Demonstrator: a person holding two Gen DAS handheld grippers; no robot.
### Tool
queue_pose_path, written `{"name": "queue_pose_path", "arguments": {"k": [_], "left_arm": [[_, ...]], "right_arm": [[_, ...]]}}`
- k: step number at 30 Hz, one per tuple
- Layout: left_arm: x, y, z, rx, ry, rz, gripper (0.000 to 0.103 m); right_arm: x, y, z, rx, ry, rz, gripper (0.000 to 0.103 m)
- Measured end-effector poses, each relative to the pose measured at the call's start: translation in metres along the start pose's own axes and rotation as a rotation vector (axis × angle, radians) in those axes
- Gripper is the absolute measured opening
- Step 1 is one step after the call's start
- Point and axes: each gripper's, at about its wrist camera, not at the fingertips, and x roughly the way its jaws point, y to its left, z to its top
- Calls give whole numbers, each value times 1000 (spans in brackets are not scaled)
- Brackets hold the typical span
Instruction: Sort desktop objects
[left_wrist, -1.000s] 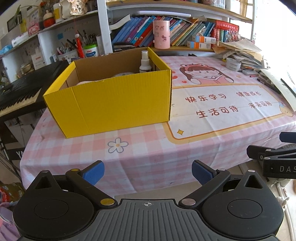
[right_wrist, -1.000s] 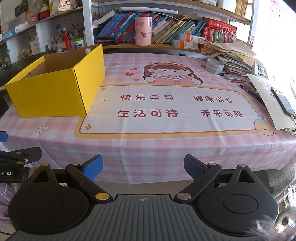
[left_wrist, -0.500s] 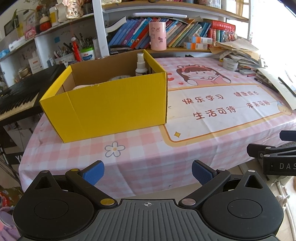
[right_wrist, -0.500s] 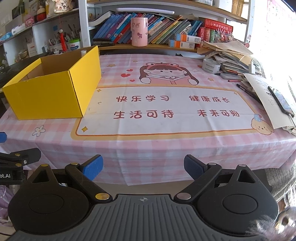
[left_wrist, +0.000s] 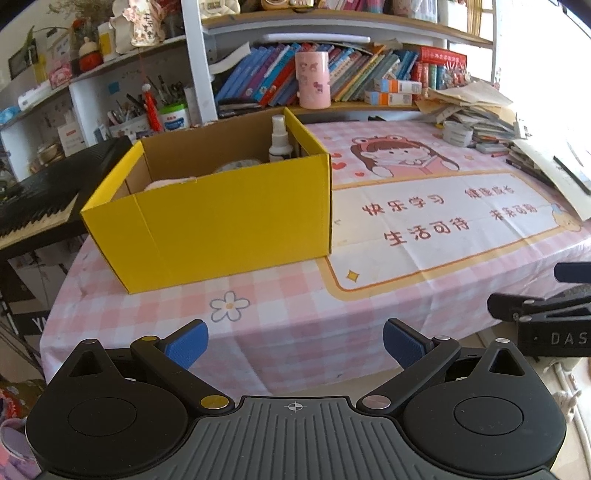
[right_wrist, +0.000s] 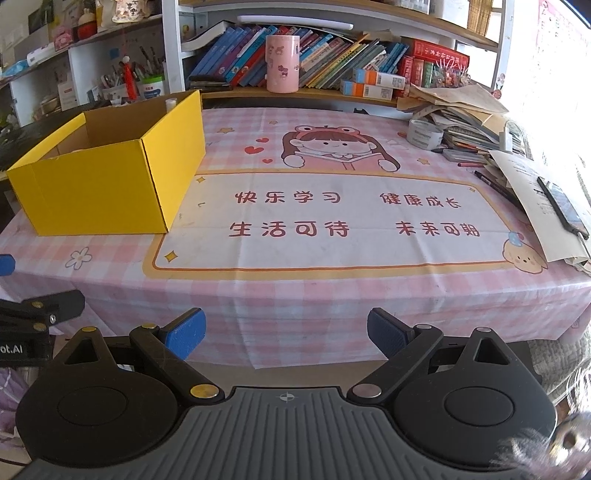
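Both tools have drawn back from the surface (right_wrist: 332, 295), so its front edge now shows lower in each frame. Left tool (left_wrist: 293, 343) and right tool (right_wrist: 286, 332) gape wide, holding nothing. Only the left view looks into the yellow cardboard box (left_wrist: 221, 221) at centre left, showing an upright spray bottle (left_wrist: 279, 140); the right view shows the tape roll (right_wrist: 424, 133) at upper right.

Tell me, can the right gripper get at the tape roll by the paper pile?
Probably yes. The right gripper is open and empty, off the near table edge; the tape roll sits uncovered at the far right, with only bare tablecloth between.
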Motion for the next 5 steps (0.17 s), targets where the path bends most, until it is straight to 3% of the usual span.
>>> {"name": "queue_pose_path", "arguments": {"k": [5], "left_arm": [[1,0,1,9,8,3,102]], "right_arm": [[2,1,1,1,2,4,94]]}}
